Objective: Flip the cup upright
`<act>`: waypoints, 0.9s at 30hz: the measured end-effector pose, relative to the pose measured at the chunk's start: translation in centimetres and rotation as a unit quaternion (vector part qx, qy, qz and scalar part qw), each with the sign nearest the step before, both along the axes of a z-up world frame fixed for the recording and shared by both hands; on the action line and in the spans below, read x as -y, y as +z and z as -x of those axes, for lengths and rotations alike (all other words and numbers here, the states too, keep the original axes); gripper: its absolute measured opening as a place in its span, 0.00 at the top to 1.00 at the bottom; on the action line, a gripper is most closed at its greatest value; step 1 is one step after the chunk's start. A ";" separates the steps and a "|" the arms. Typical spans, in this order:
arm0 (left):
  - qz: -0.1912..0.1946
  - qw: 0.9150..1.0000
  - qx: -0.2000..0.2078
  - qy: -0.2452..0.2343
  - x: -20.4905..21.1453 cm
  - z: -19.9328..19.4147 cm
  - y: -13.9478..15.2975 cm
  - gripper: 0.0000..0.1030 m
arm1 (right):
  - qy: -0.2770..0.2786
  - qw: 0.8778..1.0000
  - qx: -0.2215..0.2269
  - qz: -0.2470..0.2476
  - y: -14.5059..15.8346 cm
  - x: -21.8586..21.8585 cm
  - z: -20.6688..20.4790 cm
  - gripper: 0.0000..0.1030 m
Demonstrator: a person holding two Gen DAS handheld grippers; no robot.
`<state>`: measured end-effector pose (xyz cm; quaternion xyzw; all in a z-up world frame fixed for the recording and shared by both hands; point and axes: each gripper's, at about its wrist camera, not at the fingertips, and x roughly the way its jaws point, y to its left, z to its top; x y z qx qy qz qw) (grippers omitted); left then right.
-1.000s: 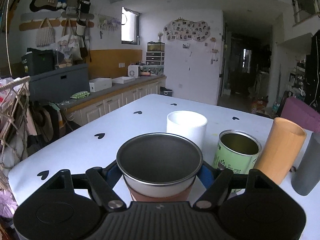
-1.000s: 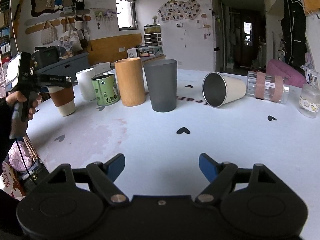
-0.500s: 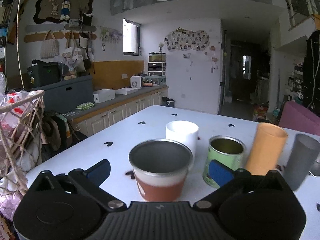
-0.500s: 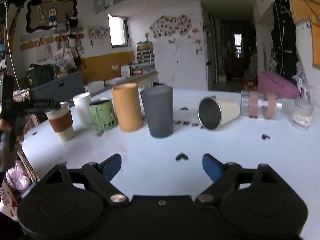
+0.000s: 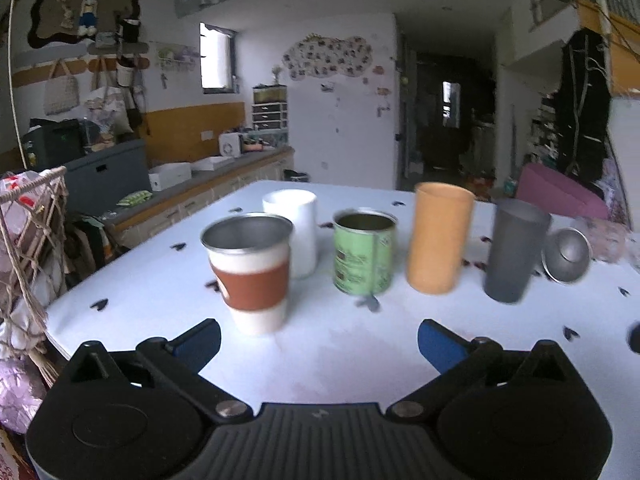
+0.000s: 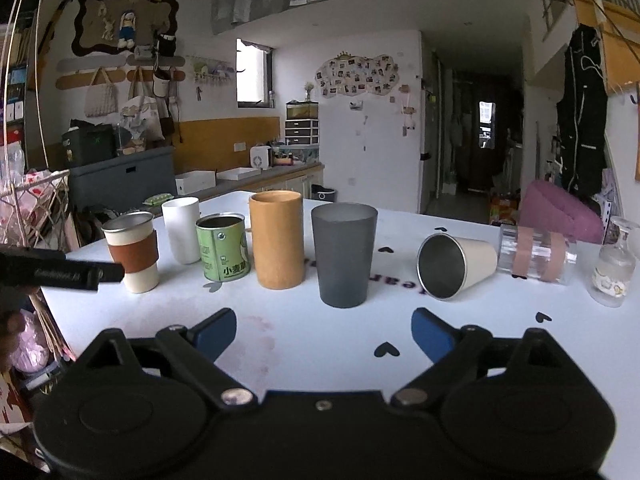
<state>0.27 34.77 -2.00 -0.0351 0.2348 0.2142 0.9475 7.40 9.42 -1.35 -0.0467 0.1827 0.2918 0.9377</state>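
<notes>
Beyond the blue-tipped fingers of our left gripper [image 5: 319,338], which stand wide apart and hold nothing, a steel-lined cup with a brown sleeve [image 5: 251,271] stands upright on the white table with black heart marks [image 5: 352,354], just ahead of the left finger. Past it and further right stand a white cylindrical cup [image 5: 295,232], a green printed tin can [image 5: 364,257], a tall orange cylinder [image 5: 438,238] and a dark grey tumbler [image 5: 514,250], all upright in a loose row.

Our right gripper [image 6: 324,330] also has its fingers spread, empty, above the table. Ahead of its right finger, a cream cup with a steel interior [image 6: 456,266] lies on its side, mouth turned toward us. Right of it lie a clear ribbed glass with two pink bands [image 6: 536,254], also on its side, and an upright small glass bottle [image 6: 614,266].
</notes>
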 end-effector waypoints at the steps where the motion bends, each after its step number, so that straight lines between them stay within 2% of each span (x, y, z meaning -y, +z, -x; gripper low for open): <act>1: 0.000 1.000 -0.001 -0.002 0.3 0.2 -0.1 0.00 | 0.001 1.000 0.000 0.002 -0.1 -0.1 0.0 0.08; 10: 0.011 1.000 0.006 -0.004 1.9 1.6 -0.5 0.00 | -0.003 1.000 0.002 0.007 -0.5 -0.6 0.0 0.04; 16: 0.006 1.000 0.012 -0.014 2.8 2.0 -0.2 0.00 | -0.007 1.000 0.002 0.011 -0.6 -0.9 -0.1 0.03; 27: 0.009 1.000 0.010 -0.015 2.9 2.1 -0.1 0.00 | -0.019 1.000 0.004 0.013 -0.4 -0.7 -0.2 0.02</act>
